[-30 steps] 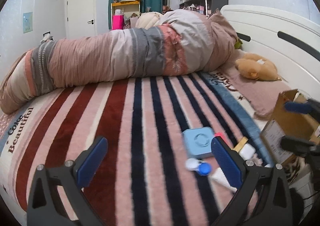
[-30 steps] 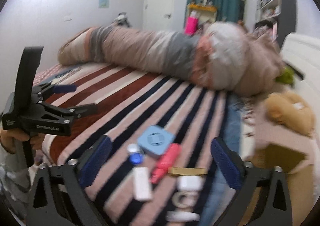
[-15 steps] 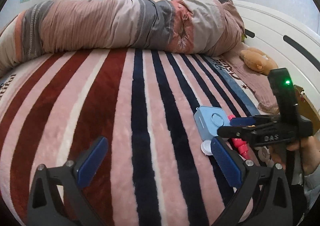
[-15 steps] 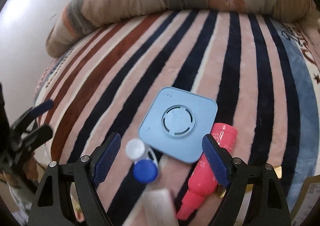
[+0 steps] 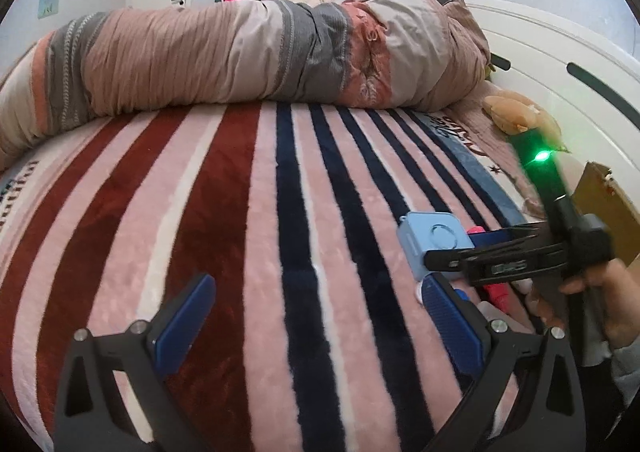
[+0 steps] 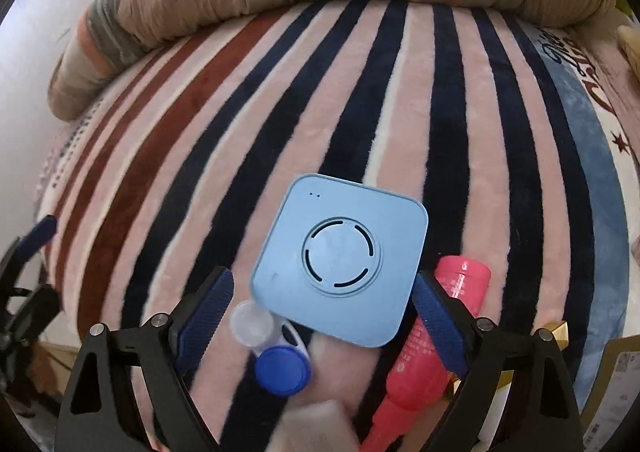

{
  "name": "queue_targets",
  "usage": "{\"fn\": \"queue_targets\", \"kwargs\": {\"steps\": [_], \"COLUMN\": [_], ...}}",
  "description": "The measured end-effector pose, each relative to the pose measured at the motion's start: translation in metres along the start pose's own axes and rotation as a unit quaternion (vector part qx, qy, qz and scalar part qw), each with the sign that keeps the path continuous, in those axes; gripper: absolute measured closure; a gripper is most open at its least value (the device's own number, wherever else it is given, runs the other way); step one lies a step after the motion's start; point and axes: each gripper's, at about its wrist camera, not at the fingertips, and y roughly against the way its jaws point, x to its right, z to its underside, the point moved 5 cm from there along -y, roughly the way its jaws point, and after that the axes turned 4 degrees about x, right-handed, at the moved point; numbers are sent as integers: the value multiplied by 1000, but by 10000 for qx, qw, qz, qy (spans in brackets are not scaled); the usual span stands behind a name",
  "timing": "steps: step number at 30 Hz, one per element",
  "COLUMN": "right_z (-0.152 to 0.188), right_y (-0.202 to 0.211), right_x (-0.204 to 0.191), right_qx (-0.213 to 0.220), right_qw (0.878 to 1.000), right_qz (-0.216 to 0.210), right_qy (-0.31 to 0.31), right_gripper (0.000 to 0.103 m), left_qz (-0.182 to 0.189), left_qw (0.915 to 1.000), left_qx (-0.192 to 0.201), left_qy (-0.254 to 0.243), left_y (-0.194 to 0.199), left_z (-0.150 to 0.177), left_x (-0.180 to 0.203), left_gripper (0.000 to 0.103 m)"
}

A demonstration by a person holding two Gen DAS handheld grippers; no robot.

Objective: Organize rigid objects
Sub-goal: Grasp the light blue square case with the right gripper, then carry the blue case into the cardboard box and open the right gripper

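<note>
Our right tongs [image 6: 320, 316] have dropped over the blue square box [image 6: 340, 264] on the striped bed [image 6: 400, 111], jaws just widened to straddle it without touching, while our left tongs [image 5: 316, 328] hover wide open and empty, so gripping comes next.

Counted on the striped bed [image 6: 448, 99] are one blue square device [image 6: 340, 264], one pink bottle [image 6: 432, 340], one contact lens case [image 6: 272, 348] with one white and one blue cap, and one gold item [image 6: 554, 332]
</note>
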Motion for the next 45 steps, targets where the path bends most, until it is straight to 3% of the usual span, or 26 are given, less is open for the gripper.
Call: {"fn": "queue_targets", "kwargs": {"steps": [5,6,9,11,13,18,21,25,29,33,37,41,45], "right_z": [-14,-13,-9,-6,-5,2,10,20,31,47,66,89,105], "right_y": [-19,-24,-27,-16,0,79,136,195,239,273,298,303,291], "right_x": [-5,-7,-16,-26,-34,-57,-66,-67,-37,15,79,140,182], "right_qx": [2,-20,44,195,355,1308,1855,2489,2846,3017,2996,2708,2232], "right_qw": [9999,9999,9978,9968,9948,9817,9684,9509,9436,9443,9510,9624,9748], "right_qz": [106,163,437,237,80,-380,-643,-609,-428,-269,-157,-26,18], "right_qy": [-28,26,506,743,948,1327,1541,1734,1633,1282,750,213,-56], "right_gripper": [12,23,23,23,23,23,23,23,23,23,23,23,23], "left_qz": [376,464,868,1119,1385,2417,2981,3399,3647,3758,3848,3794,3781], "left_qw": [9988,9981,9944,9916,9886,9697,9542,9404,9301,9228,9133,9058,8988], "left_qx": [-138,-172,-217,-245,-130,123,103,85,92,0,-311,-794,-1262], "left_qy": [291,366,557,597,570,344,242,-62,-415,-852,-1302,-1714,-1825], "left_y": [-5,-7,-8,-5,2,32,47,64,77,77,50,25,-4], "left_z": [-5,-6,-9,-12,-18,-47,-67,-88,-98,-107,-106,-90,-73], "left_x": [-2,-3,-2,2,9,52,84,137,192,266,345,409,433], "left_gripper": [1,1,1,1,1,2,12,30,65,66,71,72,73]}}
